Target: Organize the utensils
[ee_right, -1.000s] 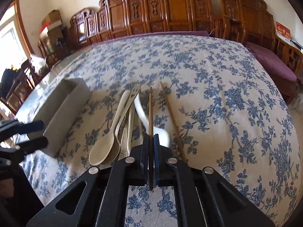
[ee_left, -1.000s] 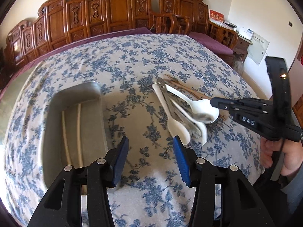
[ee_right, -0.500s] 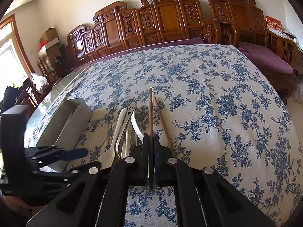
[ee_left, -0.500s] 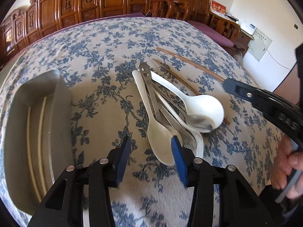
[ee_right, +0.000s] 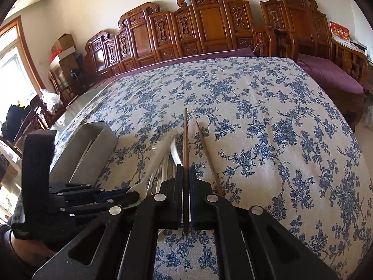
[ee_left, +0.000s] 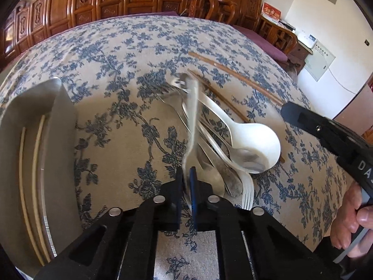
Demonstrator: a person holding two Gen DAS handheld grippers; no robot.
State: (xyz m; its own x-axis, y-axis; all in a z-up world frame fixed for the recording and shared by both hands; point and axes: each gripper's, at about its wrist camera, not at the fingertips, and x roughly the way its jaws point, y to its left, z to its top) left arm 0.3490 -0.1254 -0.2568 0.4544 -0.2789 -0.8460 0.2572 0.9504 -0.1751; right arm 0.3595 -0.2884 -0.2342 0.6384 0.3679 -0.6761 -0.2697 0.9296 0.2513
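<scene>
Left wrist view: the left gripper (ee_left: 186, 182) is clamped on what looks like a blurred spoon (ee_left: 192, 116); the tray (ee_left: 14, 154) waits at nine o'clock. The right gripper (ee_right: 186, 186) pinches a chopstick (ee_right: 185, 140), and both need carrying there.

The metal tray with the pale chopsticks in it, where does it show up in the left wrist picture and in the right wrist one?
Left wrist view: the metal tray fills the left edge, two pale chopsticks lying inside.
Right wrist view: the metal tray sits left of centre, behind the left gripper.
Shared landmark: the pile of spoons, to the tray's right in both views.
</scene>
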